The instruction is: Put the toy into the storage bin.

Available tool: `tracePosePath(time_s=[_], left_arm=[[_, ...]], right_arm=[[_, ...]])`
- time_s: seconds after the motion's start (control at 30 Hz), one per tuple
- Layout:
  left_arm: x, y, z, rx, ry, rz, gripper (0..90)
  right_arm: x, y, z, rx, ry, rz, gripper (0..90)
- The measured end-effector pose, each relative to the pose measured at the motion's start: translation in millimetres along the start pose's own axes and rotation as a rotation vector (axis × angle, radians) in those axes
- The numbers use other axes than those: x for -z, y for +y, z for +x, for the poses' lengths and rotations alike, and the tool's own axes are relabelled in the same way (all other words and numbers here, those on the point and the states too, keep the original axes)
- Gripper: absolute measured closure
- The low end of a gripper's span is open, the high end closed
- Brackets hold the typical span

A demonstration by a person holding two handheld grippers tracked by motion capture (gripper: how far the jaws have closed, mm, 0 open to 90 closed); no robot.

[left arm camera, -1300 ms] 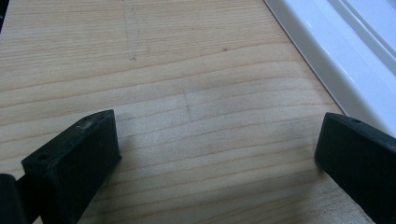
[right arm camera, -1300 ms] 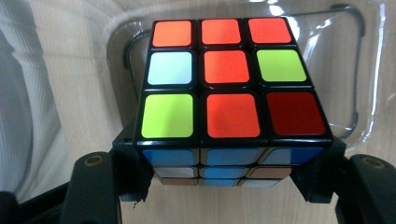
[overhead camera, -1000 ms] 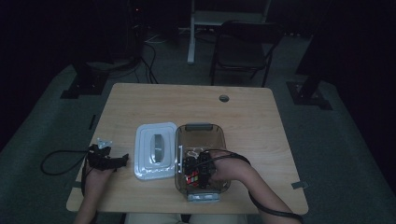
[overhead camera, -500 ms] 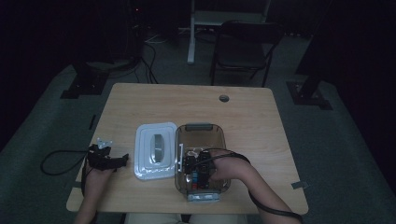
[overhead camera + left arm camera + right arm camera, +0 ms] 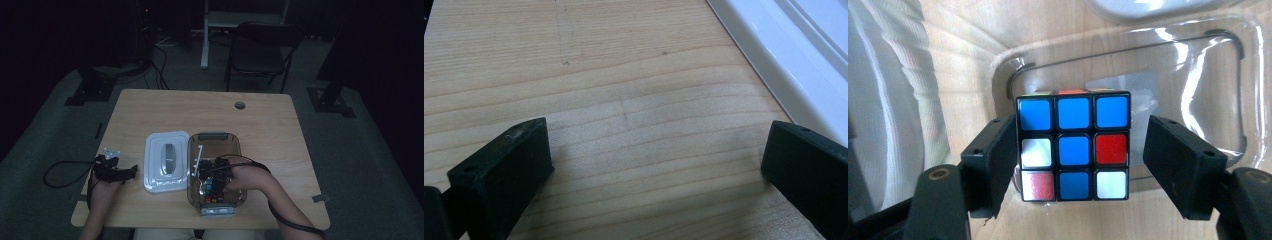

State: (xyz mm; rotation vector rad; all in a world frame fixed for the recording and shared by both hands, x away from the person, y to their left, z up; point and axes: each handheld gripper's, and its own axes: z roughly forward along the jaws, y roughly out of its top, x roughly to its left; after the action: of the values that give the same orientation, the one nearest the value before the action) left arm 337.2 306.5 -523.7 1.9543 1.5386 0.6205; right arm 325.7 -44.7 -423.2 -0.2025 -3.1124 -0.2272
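A scrambled Rubik's cube [image 5: 1073, 150], its facing side mostly blue, stands inside a clear plastic container [image 5: 1238, 75] on the wooden table. My right gripper [image 5: 1078, 135] straddles it. The left jaw lies against the cube's side and the right jaw stands a small gap off, so the gripper is open. From above, the right gripper [image 5: 212, 179] reaches down into the container [image 5: 214, 142] over the cube [image 5: 212, 190]. My left gripper [image 5: 131, 170] rests open on bare wood just left of the white lid [image 5: 166, 160]. Its jaws [image 5: 659, 145] hold nothing, with the lid's rim [image 5: 794, 50] beside the right jaw.
The lid and the container lie side by side near the table's front edge. A cable hole [image 5: 240, 105] sits at the table's back. Behind the table stands a dark chair [image 5: 262, 50]. Each gripper trails a black cable off the near side.
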Motion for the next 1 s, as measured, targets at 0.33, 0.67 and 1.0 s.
tracePosePath(time_s=[0.33,0.67,1.0], left_arm=[[0.0,0.0,0.0,0.0,0.0,0.0,0.6],[0.0,0.0,0.0,0.0,0.0,0.0,0.6],[0.0,0.0,-0.1,-0.002,-0.002,0.0,0.6]], right_arm=[[15.9,-17.0,-5.4,-0.066,0.002,-0.159,27.4],[28.7,-40.4,-8.5,-0.169,-0.059,-0.367,17.8],[35.3,-60.2,-8.8,-0.251,-0.103,-0.552,13.3]])
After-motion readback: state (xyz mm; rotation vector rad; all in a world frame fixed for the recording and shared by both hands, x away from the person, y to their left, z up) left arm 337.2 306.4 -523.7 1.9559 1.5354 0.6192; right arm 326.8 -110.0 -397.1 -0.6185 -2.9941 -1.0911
